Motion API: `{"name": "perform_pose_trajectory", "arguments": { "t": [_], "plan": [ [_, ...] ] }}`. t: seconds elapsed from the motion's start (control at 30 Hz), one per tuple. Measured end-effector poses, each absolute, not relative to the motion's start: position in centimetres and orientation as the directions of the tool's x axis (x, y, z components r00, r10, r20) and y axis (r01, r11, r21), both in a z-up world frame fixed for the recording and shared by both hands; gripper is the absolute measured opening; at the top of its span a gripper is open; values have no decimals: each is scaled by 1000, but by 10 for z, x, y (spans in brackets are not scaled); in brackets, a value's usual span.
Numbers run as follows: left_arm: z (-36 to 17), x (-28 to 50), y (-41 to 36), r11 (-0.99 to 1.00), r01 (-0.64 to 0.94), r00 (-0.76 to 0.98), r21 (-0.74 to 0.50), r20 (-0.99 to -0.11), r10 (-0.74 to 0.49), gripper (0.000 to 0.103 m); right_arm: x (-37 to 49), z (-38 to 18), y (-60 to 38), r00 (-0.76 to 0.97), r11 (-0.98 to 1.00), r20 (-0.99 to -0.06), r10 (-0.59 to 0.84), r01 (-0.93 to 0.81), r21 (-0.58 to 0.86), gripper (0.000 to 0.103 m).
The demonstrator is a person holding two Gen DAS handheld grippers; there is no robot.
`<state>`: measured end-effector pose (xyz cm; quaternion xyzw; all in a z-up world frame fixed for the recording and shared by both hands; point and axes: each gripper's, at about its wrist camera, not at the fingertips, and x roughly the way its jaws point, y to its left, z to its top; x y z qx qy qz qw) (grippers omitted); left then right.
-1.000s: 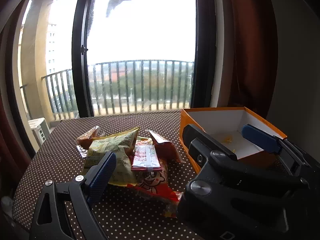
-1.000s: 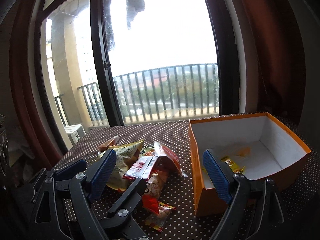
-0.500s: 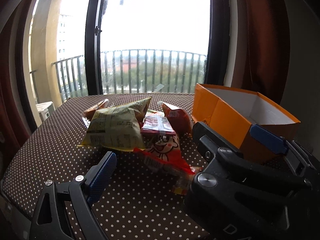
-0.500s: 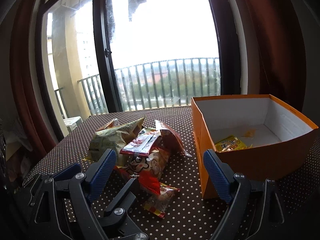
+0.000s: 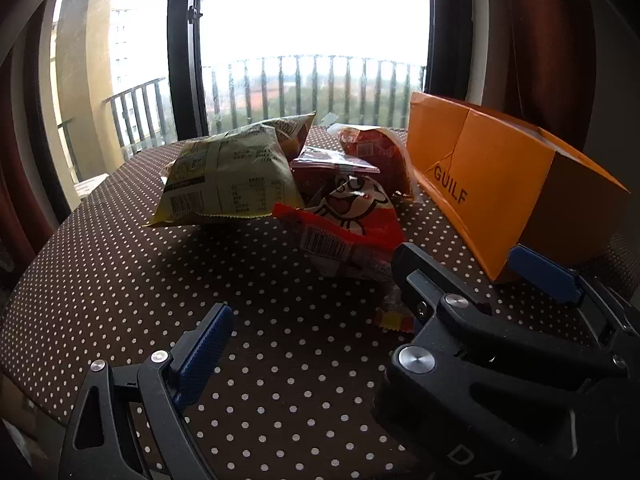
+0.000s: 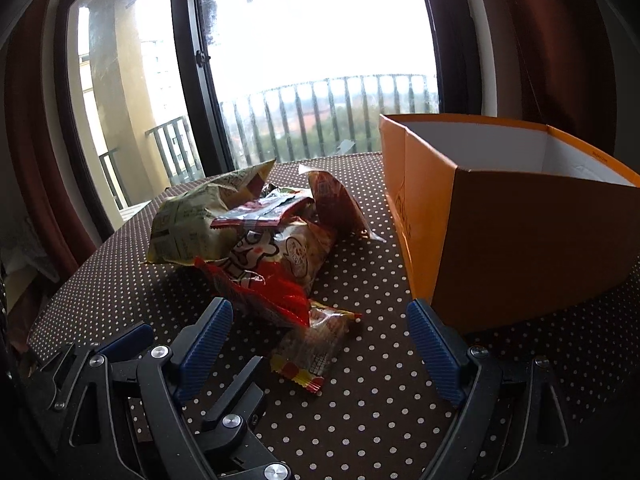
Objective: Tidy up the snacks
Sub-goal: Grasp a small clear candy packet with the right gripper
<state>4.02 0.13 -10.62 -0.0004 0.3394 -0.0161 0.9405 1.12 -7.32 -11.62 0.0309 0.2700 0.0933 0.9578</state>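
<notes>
A pile of snack bags lies on the dotted brown tablecloth [image 5: 120,280]: a yellow-green bag [image 5: 228,176] [image 6: 192,220], a red bag with a cartoon face [image 5: 352,216] [image 6: 272,264], a flat pink-red packet [image 5: 332,162] and a red-brown bag [image 5: 376,152]. A small clear packet [image 6: 316,344] lies nearest. The orange box [image 5: 500,184] [image 6: 520,240] stands open-topped to the right. My left gripper [image 5: 320,344] is open, low over bare cloth; its right finger is hidden behind the right gripper. My right gripper [image 6: 320,344] is open, with the small packet showing between its fingers, untouched.
Behind the table are a tall window with a black frame [image 5: 182,60], a balcony railing [image 5: 320,80] and dark red curtains [image 6: 520,40] on both sides. The table's edge curves away at the left [image 5: 24,280]. Bare cloth lies between the grippers and the pile.
Both grippers have sunk toward the table, side by side. The snacks and box now look larger and nearer, and the box's inside floor has dropped out of sight. Both jaws stayed wide.
</notes>
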Motion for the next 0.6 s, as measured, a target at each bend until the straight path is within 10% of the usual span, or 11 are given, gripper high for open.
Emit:
{"name": "perform_pose_trajectory", "arguments": {
  "t": [0.6],
  "plan": [
    [-124,64,16,998,-39,739,56,-671,66,98,45,-143,-54,746,981,-639,186,-174,82,57]
  ]
}}
